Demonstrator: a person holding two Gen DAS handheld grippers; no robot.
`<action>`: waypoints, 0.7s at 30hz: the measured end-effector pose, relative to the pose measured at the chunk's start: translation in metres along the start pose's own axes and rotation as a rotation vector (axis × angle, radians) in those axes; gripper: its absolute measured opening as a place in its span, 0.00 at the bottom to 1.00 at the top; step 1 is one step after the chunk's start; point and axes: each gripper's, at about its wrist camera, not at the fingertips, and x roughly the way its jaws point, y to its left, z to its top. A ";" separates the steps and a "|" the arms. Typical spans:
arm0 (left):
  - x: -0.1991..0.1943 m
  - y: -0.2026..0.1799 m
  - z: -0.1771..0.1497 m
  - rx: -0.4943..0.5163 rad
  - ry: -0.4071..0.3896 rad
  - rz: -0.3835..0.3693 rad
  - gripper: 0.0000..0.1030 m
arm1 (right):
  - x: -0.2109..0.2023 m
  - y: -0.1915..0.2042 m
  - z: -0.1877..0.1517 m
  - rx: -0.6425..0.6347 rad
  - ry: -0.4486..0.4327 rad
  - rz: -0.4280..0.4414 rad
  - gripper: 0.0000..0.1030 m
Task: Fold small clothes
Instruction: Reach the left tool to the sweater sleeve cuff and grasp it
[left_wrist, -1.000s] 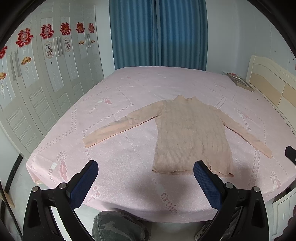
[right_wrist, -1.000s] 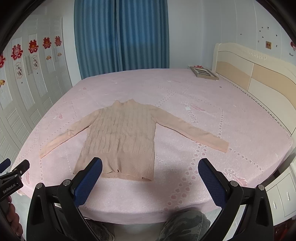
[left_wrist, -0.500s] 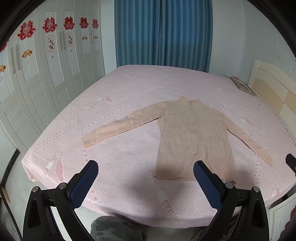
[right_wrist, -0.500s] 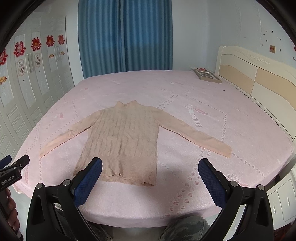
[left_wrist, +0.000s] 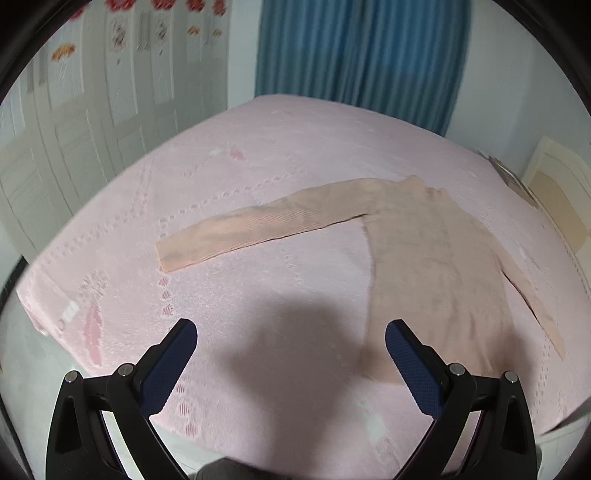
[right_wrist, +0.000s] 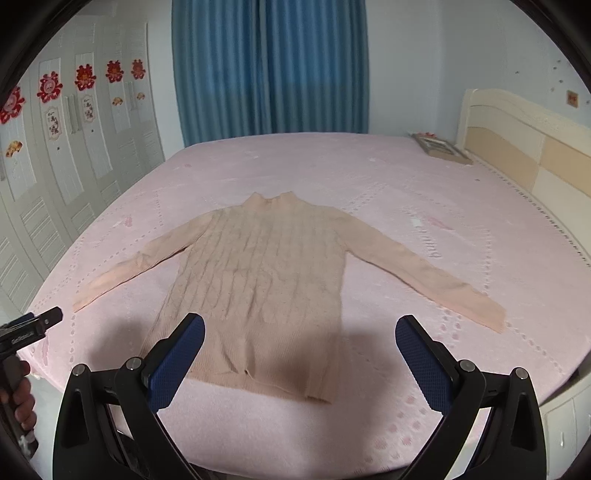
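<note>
We hold our left gripper (left_wrist: 291, 332) and right gripper (right_wrist: 300, 326) wide apart, empty, low over the bed (right_wrist: 388, 184) before the sweater (right_wrist: 258, 266).

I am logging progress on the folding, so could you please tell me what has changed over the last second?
Both grippers have come forward over the bed: the left gripper has swung toward the sweater's left sleeve, and the right gripper has closed in on the hem. Nothing was grasped. The sweater still lies flat, sleeves spread, and both grippers stay open.
</note>
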 end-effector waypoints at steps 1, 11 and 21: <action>0.012 0.009 0.003 -0.030 0.018 -0.011 0.98 | 0.007 0.001 0.001 -0.004 0.009 0.004 0.99; 0.117 0.109 0.029 -0.369 0.101 0.015 0.80 | 0.101 0.023 0.008 -0.042 0.024 0.008 0.98; 0.185 0.141 0.048 -0.488 0.078 0.067 0.60 | 0.156 0.013 0.008 -0.038 0.071 -0.014 0.97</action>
